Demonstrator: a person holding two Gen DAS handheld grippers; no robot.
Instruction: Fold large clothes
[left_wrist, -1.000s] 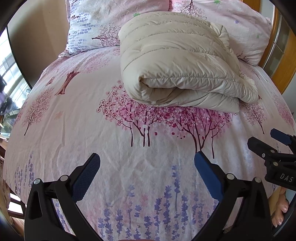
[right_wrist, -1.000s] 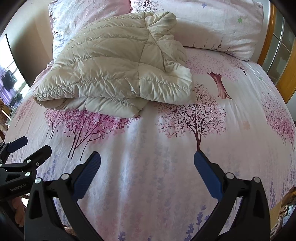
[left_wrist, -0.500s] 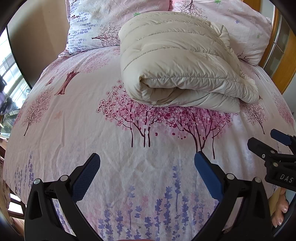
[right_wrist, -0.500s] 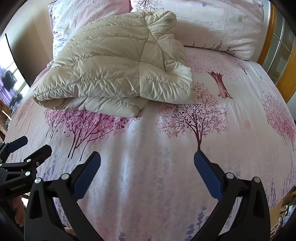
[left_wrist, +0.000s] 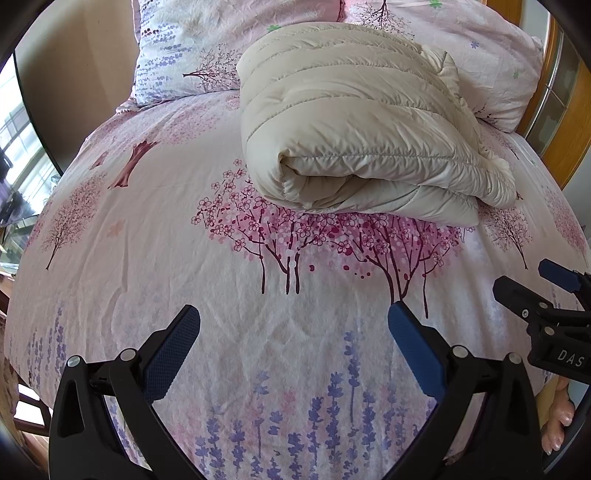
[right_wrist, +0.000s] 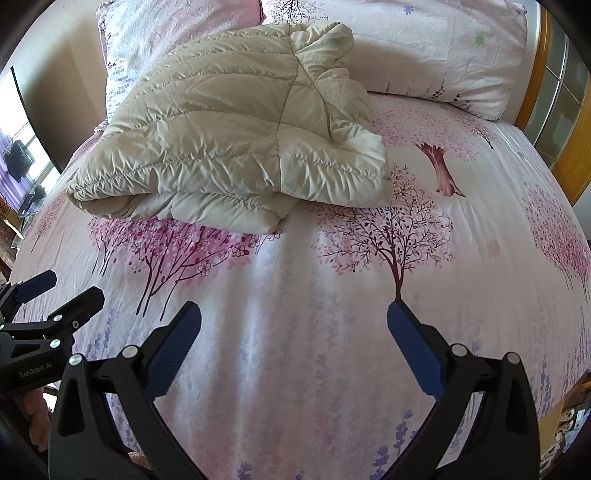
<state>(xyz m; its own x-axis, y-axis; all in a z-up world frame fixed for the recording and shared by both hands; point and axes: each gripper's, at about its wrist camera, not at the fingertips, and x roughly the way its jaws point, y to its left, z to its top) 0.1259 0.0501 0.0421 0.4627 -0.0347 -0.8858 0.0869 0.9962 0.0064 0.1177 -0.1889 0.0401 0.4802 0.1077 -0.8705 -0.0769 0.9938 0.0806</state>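
A cream quilted jacket (left_wrist: 354, 136) lies folded into a thick bundle on the bed (left_wrist: 155, 236), on the half toward the head end and well clear of the foot edge where both grippers are. It rests on the pink sheet printed with blossom trees and lavender, its rounded fold facing the foot edge and its far side touching the two pillows (right_wrist: 424, 51) that lean at the head of the bed. In the right wrist view the top layer of the jacket (right_wrist: 236, 140) is puffy and creased, and a loose flap sticks up and out toward the bed's right side. The left gripper (left_wrist: 293, 332) hangs over the foot edge of the bed with its two blue-padded fingers (left_wrist: 171, 354) spread wide and nothing between them; only bare sheet shows in the gap. The right gripper (right_wrist: 293, 332) is in the same pose beside it, jaws spread wide and holding nothing, also above the sheet near the foot edge and well apart from the jacket. Each gripper shows at the edge of the other's view, and part of a hand (left_wrist: 557, 424) can be seen below the right one in the left wrist view. A wooden headboard frame (right_wrist: 569, 155) runs along the bed's right side, and a window (right_wrist: 22, 158) shows at the far left.
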